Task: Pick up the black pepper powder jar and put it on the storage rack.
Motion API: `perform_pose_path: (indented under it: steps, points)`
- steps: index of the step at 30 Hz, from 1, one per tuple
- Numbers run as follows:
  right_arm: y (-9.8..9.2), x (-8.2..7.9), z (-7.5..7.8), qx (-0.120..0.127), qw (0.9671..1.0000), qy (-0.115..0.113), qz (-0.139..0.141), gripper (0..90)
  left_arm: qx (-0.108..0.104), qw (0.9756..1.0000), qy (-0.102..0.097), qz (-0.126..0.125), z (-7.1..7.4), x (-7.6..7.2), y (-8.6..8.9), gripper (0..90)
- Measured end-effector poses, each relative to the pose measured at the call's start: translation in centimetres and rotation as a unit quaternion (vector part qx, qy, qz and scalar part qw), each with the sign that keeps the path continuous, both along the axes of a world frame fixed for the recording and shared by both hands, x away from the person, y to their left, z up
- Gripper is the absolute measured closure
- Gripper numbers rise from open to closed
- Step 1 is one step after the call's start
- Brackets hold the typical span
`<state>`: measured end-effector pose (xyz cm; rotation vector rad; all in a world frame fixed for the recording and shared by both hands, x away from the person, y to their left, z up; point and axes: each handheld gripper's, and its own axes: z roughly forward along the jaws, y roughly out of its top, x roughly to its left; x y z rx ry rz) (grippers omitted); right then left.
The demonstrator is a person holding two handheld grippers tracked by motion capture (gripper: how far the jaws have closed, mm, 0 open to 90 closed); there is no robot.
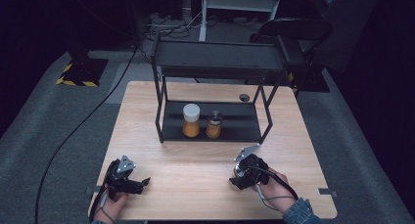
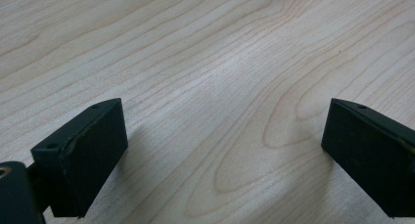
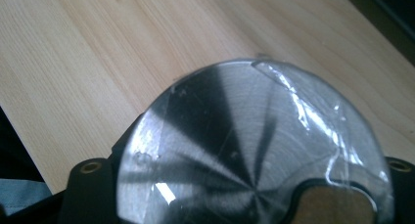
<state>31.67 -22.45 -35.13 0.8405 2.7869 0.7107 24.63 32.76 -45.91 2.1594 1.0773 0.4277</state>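
Right Jaws Clamped on a Metal-Lidded Jar

Clearly the grasp is the step in hand. In the right gripper view, the right hand-held gripper (image 3: 244, 204) has its jaws closed in against the sides of a round container topped by a brushed metal lid (image 3: 249, 150), so the thing is held rather than merely approached. From the high view the same right hand-held gripper (image 1: 243, 174) sits low over the near right part of the tabletop (image 1: 195, 175), with the container under it. What the container holds is hard to tell from here; it is probably a spice jar like the two standing on the lower shelf of the black rack (image 1: 244, 131) farther back: a white-capped jar (image 1: 191, 120) and a smaller dark-capped jar (image 1: 214, 124) just beside it.

The left hand-held gripper (image 2: 220, 150) rests near the left front edge with its jaws spread wide over bare wood, holding nothing.

Next, I judge, comes a straight lift, then a carry toward the rack, keeping the jar upright and clearing the shelf's front rail.
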Motion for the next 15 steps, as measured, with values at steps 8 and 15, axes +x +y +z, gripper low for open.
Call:
perform_pose_path:
  steps: [8,15]
  points:
    - [0.0,0.5,1.5,-0.003,0.9999,-0.011,0.000,30.7,0.000,1.0000,0.000,0.001,0.0,0.0,0.0,3.3]
    - [-0.1,1.0,2.7,-0.003,0.9998,-0.020,-0.002,30.7,0.001,1.0000,0.000,0.003,0.0,0.1,-0.1,3.3]
